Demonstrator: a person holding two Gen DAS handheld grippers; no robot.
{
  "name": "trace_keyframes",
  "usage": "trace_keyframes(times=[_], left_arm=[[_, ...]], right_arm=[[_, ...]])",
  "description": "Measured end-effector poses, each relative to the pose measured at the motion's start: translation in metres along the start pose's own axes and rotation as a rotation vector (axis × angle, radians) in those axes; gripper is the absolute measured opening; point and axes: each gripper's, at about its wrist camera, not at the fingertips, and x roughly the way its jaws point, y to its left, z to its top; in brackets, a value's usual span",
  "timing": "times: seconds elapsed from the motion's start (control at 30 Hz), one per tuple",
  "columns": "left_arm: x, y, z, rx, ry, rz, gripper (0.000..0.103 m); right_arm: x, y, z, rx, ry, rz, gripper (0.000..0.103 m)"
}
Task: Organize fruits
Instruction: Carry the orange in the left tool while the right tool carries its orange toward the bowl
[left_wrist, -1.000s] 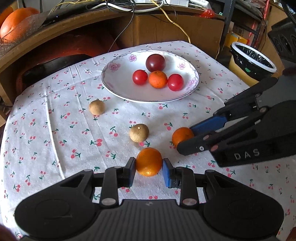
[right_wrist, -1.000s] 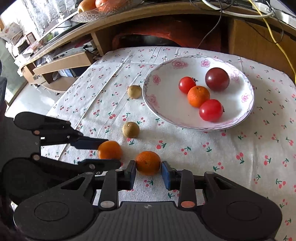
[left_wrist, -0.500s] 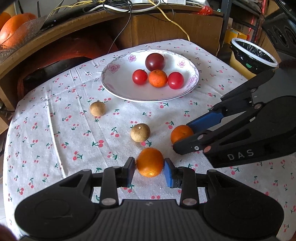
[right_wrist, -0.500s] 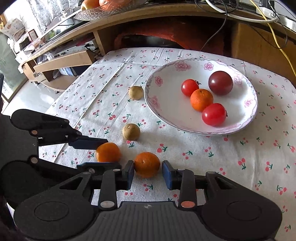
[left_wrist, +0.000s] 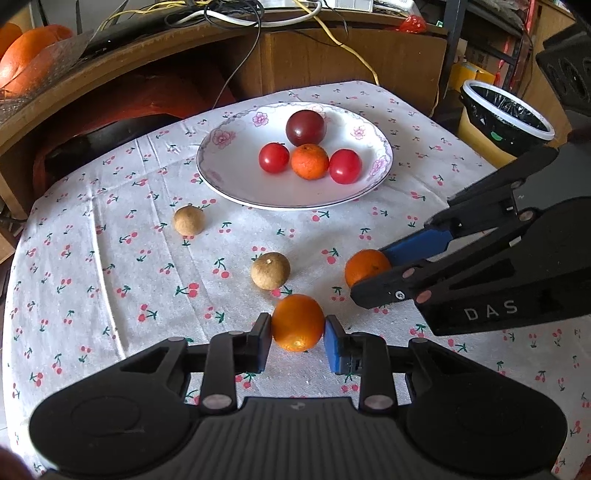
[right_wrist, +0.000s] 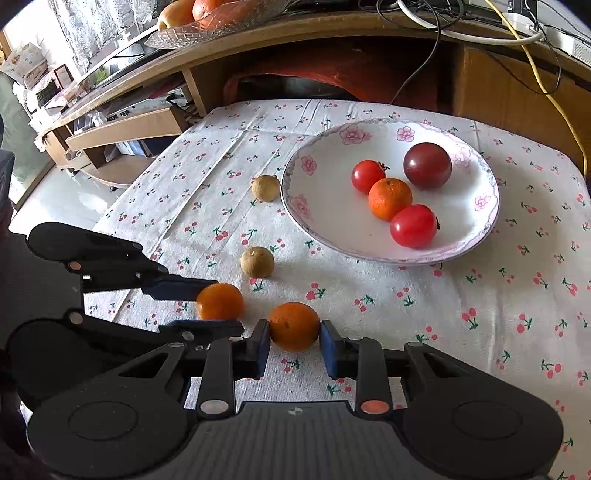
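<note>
White capital letters "DAS" stand on the side of the black plastic body of the right gripper (left_wrist: 369, 275), as seen from the left wrist view, low on the housing behind its two black fingers; the letters are spaced widely and read left to right. A small round white mark sits on the lower black finger (left_wrist: 384, 291) near its tip, too small to read. A faint emblem at the middle of the ribbed grey housing in each wrist view is likewise illegible. No other writing, number or label can be read
</note>
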Motion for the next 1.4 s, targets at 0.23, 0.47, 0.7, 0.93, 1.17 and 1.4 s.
trace_keyframes(times=[0.23, 0.47, 0.7, 0.93, 1.17, 1.4], left_arm=[[-0.002, 0.001, 0.003, -0.022, -0.01, 0.005, 0.038], [-0.008, 0.0, 0.01, -0.035, -0.036, 0.005, 0.038], [-0.008, -0.001, 0.016, -0.03, -0.045, 0.016, 0.038], [-0.012, -0.001, 0.036, -0.038, -0.097, 0.027, 0.038], [-0.006, -0.001, 0.052, -0.039, -0.112, 0.054, 0.037], [0.008, 0.002, 0.065, -0.057, -0.109, 0.067, 0.037]], right_arm=[[-0.004, 0.002, -0.002, 0.007, 0.005, 0.004, 0.024], [-0.013, -0.001, 0.003, 0.024, -0.026, -0.009, 0.024], [-0.015, -0.002, 0.005, 0.034, -0.038, -0.017, 0.025], [-0.028, -0.013, 0.016, 0.067, -0.097, -0.036, 0.025], [-0.027, -0.022, 0.026, 0.102, -0.123, -0.055, 0.026], [-0.02, -0.036, 0.033, 0.145, -0.128, -0.068, 0.026]])
